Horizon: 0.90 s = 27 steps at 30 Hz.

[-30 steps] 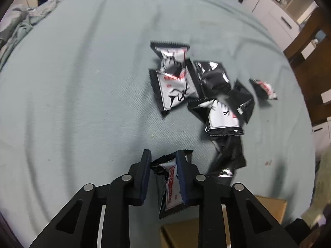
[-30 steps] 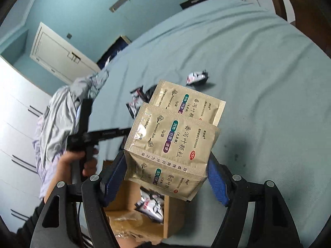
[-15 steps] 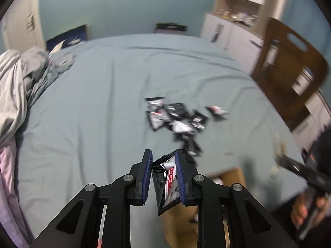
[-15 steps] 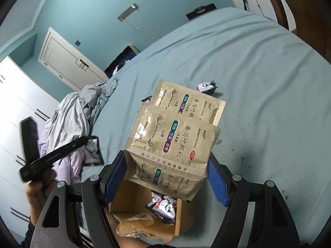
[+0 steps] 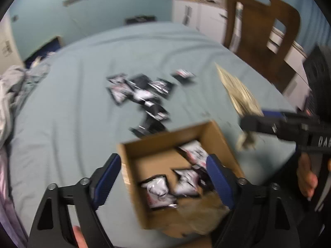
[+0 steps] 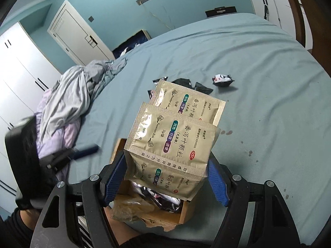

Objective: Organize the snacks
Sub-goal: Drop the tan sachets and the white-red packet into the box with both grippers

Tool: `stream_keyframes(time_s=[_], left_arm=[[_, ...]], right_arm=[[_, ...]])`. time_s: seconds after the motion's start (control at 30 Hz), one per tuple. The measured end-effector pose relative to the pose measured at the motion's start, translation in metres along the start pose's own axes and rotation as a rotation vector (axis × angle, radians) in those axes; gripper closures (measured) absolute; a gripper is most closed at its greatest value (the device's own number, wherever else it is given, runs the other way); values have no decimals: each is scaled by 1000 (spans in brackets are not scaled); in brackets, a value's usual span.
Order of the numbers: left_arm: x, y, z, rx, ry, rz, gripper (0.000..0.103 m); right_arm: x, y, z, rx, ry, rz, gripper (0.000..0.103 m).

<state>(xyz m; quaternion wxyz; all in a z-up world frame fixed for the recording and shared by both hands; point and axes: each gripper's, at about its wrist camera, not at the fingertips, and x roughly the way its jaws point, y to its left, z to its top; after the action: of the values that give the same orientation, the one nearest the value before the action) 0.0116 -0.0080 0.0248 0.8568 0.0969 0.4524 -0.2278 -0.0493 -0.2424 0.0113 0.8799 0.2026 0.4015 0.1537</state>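
- Left gripper (image 5: pixel 163 177): the packet it held a second ago is gone; jaws have just been opening, nothing between them, above the cardboard box (image 5: pixel 165 142).
- Box holds about three black-and-white packets (image 5: pixel 158 191); blur hinders counting.
- Right gripper (image 6: pixel 165 177) clamps gold sachets (image 6: pixel 175 140), blocking its view.
- Loose packets (image 5: pixel 142 93) lie beyond the box on the blue bed (image 5: pixel 72 113).

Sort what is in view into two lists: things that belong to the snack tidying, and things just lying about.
Part of the job:
- open brown cardboard box
- black-and-white foil snack packets on the bed
- strip of gold foil sachets, in the right gripper

Lying about:
- crumpled grey blanket
- brown wooden chair
- white wardrobe
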Motion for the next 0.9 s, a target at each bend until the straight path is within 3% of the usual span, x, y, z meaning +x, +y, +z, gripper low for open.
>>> stream_keyframes(time_s=[0.33,0.57,0.73,0.9], left_arm=[[-15,54,3,-193,-65,171,17],[-12,66,3,-239,-70,185,17],[-10,59,3,-207,-65,193,17],[-8,54,2,-182,-59,206,17]], right_arm=[[14,33,1,-144,49,-9,30],[23,57,-6,-287,74,16,28],[31,44,-1,-239,113,28,25],[23,18,14,-76,67,7,14]])
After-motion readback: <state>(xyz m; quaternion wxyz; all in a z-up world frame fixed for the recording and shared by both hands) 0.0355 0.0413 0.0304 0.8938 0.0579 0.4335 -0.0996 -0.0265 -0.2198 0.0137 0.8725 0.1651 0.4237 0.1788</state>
